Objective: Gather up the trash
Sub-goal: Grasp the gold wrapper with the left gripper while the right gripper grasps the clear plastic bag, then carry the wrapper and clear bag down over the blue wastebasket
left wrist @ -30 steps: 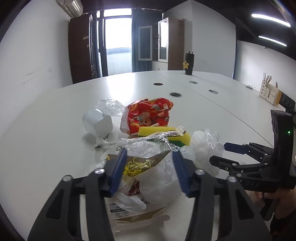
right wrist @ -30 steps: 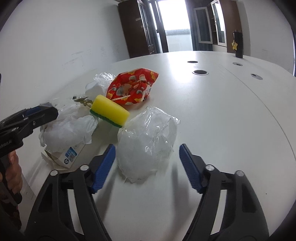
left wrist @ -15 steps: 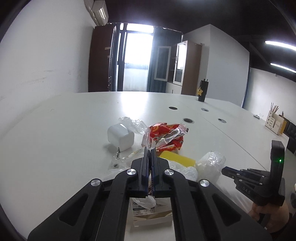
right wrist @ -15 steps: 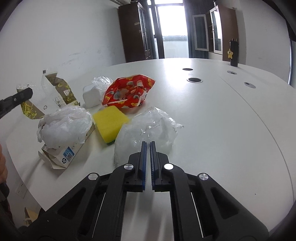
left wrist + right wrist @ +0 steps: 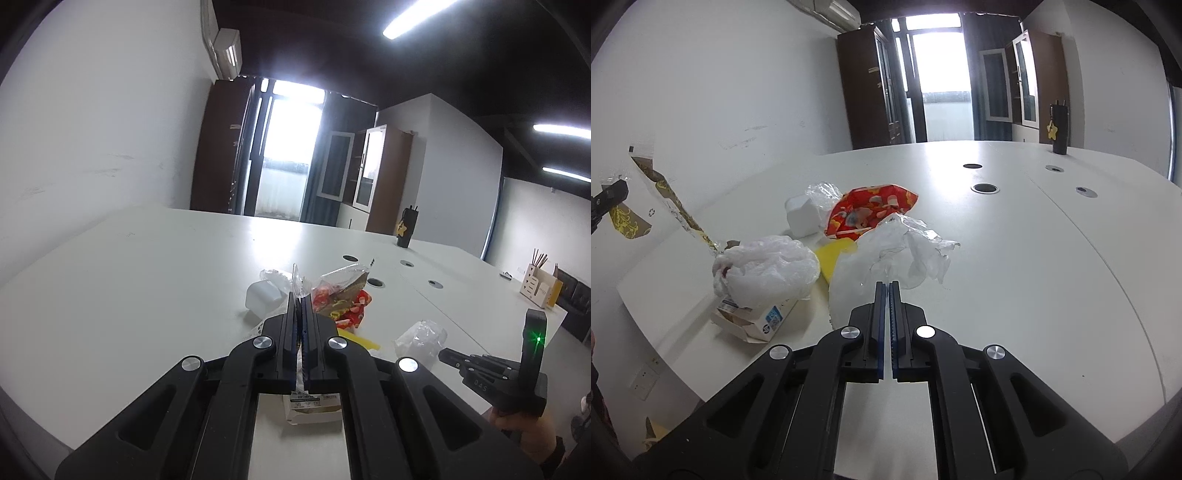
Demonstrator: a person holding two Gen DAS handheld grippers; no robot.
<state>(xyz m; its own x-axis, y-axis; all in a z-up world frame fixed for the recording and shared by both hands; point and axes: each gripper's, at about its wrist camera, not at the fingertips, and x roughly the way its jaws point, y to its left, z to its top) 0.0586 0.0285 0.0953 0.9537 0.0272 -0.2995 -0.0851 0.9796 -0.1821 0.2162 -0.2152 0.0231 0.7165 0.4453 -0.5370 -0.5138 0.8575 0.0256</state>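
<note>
both your grippers are clamped on trash above the white table [image 5: 1052, 258]. your left gripper [image 5: 300, 306] has its jaws pressed together on a clear wrapper with gold print [image 5: 646, 206], which in the right wrist view hangs long and slanted in the air, its top corner at the fingertips and its lower end trailing down toward the crumpled white bag [image 5: 768, 264] on the torn cardboard box [image 5: 757, 321]. your right gripper [image 5: 885, 291] is closed on the near edge of a clear plastic bag [image 5: 901, 247]; the bag spreads straight ahead of the jaws, and whether it has left the table cannot be told.

what remains lies in one cluster just beyond both tools: the red printed packet [image 5: 871, 208], the yellow sponge [image 5: 833, 254], a white cup [image 5: 801, 216] with clear film beside it. no bin shows in either view, so the drop point is a judgement call. the left wrapper's tail looks likeliest to snag the pile as you carry it off; lifting it clear before swinging sideways seems wise.
</note>
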